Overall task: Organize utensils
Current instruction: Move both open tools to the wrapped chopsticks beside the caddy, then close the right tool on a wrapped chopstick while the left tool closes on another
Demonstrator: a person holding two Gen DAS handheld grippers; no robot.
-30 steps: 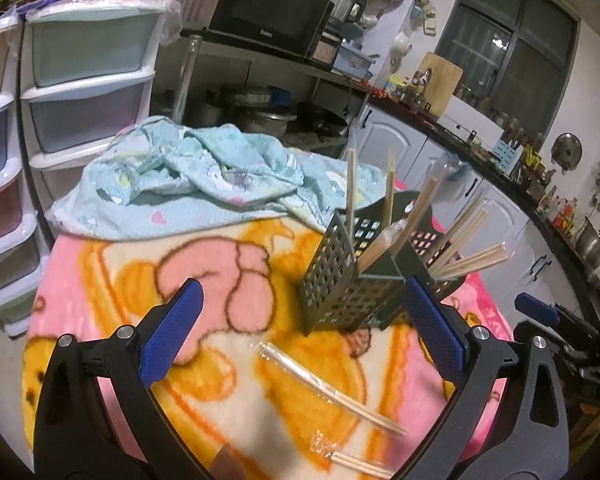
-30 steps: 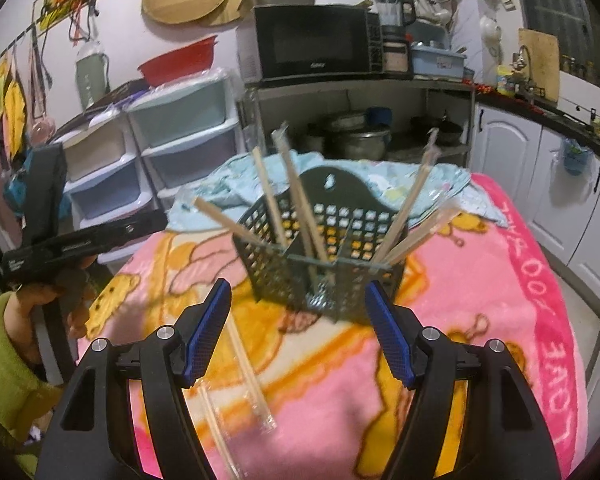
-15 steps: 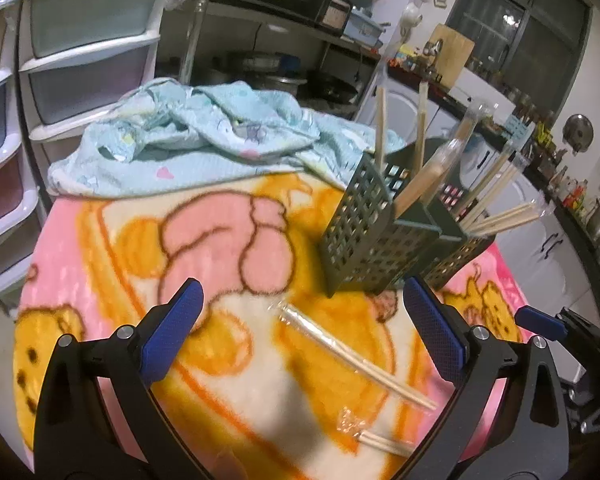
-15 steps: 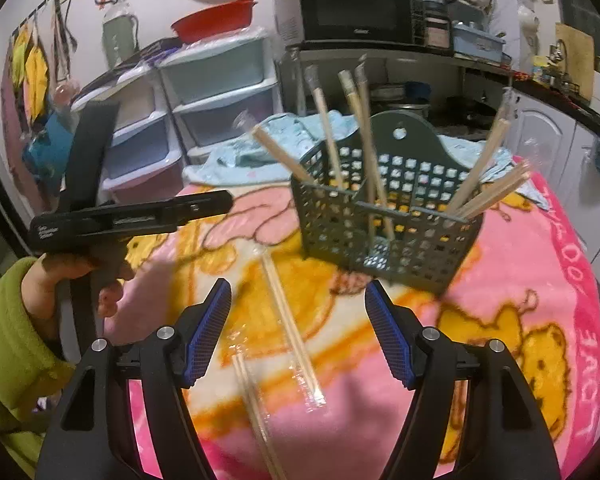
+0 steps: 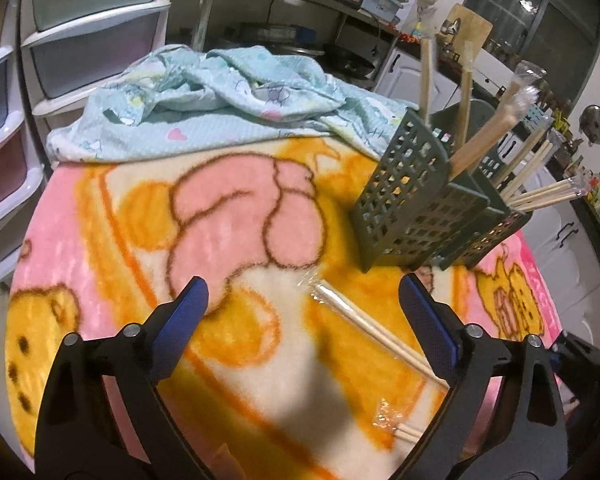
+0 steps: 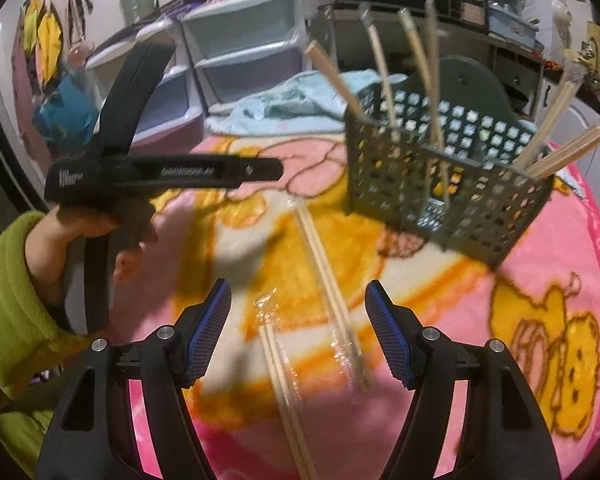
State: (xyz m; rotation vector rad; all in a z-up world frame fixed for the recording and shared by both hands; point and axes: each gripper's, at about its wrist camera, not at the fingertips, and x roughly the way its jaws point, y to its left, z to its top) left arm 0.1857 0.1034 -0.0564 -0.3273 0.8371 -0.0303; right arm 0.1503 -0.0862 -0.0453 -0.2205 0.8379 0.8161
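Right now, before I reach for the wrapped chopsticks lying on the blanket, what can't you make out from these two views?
- Nearer plastic-wrapped wooden chopstick pair: right wrist view is motion-blurred, and its near end runs off the bottom edge.
- Same pair in the left wrist view: the right finger of the left tool hides most of it.
- Grey-green perforated plastic utensil basket: its walls hide the lower ends of the standing chopsticks; their count is unclear.

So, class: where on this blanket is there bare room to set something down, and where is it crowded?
Free: the pink and yellow blanket between the blue cloth and the left gripper. Crowded: near the green basket, where two wrapped chopstick pairs lie, under the right gripper.
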